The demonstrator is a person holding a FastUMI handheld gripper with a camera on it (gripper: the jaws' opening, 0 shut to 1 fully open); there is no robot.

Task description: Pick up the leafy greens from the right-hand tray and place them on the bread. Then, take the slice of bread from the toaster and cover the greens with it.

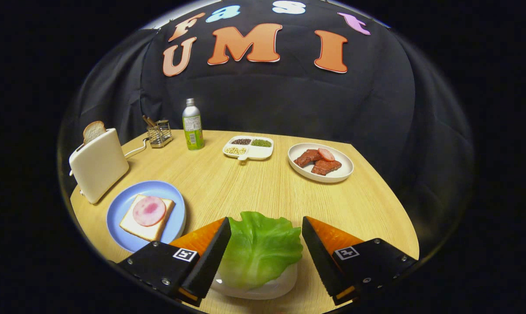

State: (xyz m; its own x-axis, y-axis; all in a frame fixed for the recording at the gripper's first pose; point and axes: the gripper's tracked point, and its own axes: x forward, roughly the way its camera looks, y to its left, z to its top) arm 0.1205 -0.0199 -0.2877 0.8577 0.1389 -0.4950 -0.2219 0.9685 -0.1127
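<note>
While the gripper (266,250) hangs low over the wooden table (254,187), the gripper view shows its jaws spread wide, with the leafy greens (260,246) lying between the fingers and resting on a white tray (263,288). One finger (210,257) touches or overlaps the leaf's edge; the other stands just clear, so the leaf is not pinched. The leaf's long axis runs roughly along the line of the fingers, so a closing move would take it across its width. The target bread (146,224), topped with a round slice of ham (149,211), sits on a blue plate (114,213) ahead and to the left of the fingers, beside the toaster (97,165), from which a second bread slice (93,131) protrudes. The tray's near portion is cut off beneath the fingers, and its full shape cannot be determined. Whether the fingertips reach the tray surface cannot be judged.
</note>
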